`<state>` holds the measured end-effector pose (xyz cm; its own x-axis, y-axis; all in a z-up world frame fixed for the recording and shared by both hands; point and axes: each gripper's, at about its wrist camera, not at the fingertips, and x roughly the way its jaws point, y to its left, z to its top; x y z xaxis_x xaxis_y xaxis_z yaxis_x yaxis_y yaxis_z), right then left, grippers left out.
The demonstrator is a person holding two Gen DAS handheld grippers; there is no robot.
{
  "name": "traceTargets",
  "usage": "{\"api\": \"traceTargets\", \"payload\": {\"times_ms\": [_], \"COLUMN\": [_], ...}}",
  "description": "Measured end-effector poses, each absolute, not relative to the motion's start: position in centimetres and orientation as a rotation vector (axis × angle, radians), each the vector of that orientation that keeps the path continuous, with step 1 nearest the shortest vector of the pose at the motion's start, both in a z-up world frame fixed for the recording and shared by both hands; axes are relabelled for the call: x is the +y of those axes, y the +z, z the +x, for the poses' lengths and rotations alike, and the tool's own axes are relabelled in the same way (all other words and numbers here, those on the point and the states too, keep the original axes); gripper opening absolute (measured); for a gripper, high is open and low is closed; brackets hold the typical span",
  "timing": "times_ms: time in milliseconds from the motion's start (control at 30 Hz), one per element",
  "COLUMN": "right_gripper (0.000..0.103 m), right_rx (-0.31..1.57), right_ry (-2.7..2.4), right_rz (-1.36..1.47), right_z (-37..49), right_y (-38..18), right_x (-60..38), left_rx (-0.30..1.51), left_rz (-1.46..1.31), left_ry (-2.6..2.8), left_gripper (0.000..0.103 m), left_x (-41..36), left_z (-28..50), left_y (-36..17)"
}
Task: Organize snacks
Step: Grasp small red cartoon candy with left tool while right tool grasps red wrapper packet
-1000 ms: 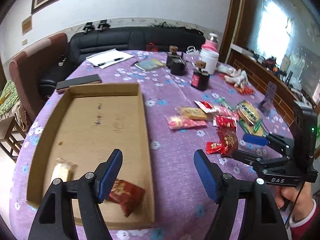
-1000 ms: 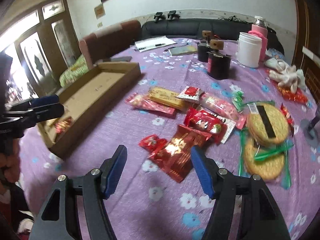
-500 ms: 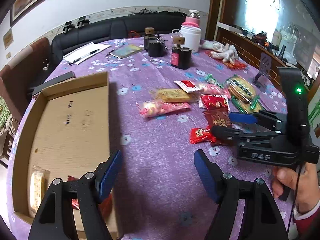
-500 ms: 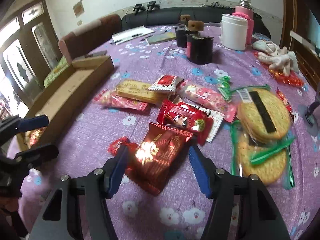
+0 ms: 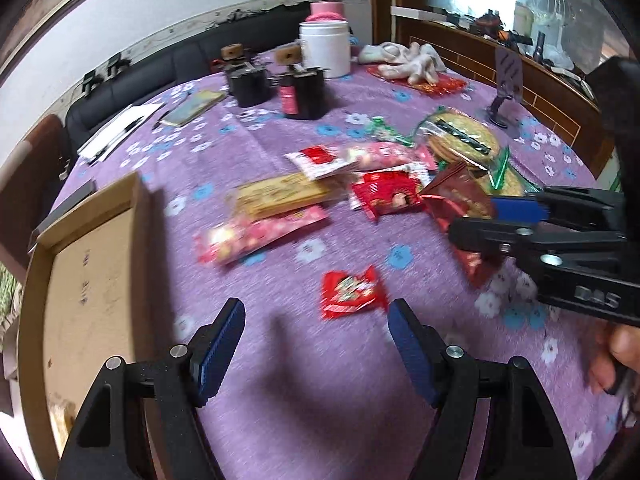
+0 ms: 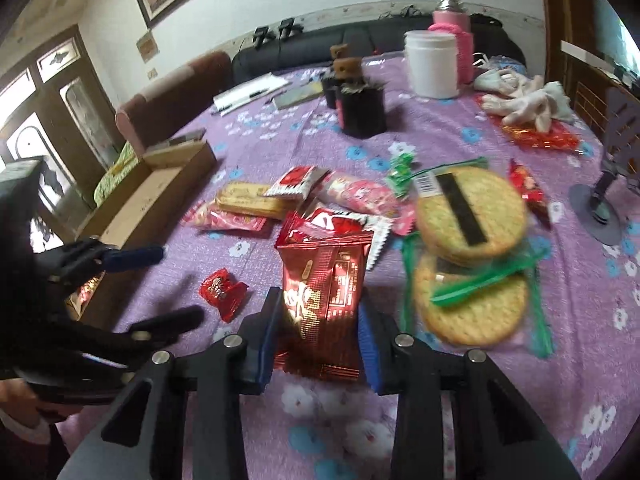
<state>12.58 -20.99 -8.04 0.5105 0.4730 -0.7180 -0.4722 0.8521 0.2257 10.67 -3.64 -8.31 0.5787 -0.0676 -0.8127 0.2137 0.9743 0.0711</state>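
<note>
Closing on a dark red foil snack packet (image 6: 322, 292), the right gripper (image 6: 320, 334) had that packet between its blue-padded fingers (image 6: 267, 340), the pads at both of its side edges, while it lay among the other snacks on the round counter (image 6: 460, 136) under a purple flowered cloth. The left gripper (image 5: 316, 344) hovered with its fingers (image 5: 218, 350) standing wide and nothing between them, just short of a small red candy wrapper (image 5: 352, 290) that lay alone on the cloth. Beyond the packet sat a bright red crimped-edge wrapper (image 6: 340, 224), a pink sweets bag (image 5: 256, 234), a tan biscuit pack (image 5: 286, 196), and two clear packs of round crackers (image 6: 470, 216) with green seals. A shallow brown cardboard box (image 5: 86, 272) rested at the counter's left side, apart from the snack pile; what lay inside it was too blurred to tell. Farther back stood a white cylindrical jar (image 5: 325, 50), a pink-sleeved bottle (image 6: 450, 20), and two black containers (image 6: 362, 110).
</note>
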Motion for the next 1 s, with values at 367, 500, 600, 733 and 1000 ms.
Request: {"api": "traceTargets", "payload": {"times_ms": [367, 500, 600, 733, 1000], "right_gripper": [0.034, 0.034, 0.034, 0.034, 0.034], "right_rx": [0.844, 0.831, 0.820, 0.805, 0.782], "right_ry": [0.572, 0.578, 0.588, 0.602, 0.651], "right_rz": [0.079, 0.091, 0.097, 0.091, 0.066], "right_z": [11.3, 11.1, 10.7, 10.1, 8.8], "right_y": [-7.2, -6.7, -6.3, -5.8, -4.5], "right_x": [-24.1, -24.4, -24.3, -23.8, -21.2], "left_rx": [0.960, 0.959, 0.941, 0.887, 0.801], "left_rz": [0.067, 0.033, 0.022, 0.018, 0.009], "left_ry": [-0.109, -0.114, -0.121, -0.104, 0.021], "left_gripper": [0.038, 0.024, 0.024, 0.024, 0.024], "left_x": [-4.9, -4.8, -4.9, -4.6, -0.7], "left_z": [12.3, 12.0, 11.5, 10.2, 7.5], "left_y": [-9.8, -9.6, -9.3, -7.4, -4.0]}}
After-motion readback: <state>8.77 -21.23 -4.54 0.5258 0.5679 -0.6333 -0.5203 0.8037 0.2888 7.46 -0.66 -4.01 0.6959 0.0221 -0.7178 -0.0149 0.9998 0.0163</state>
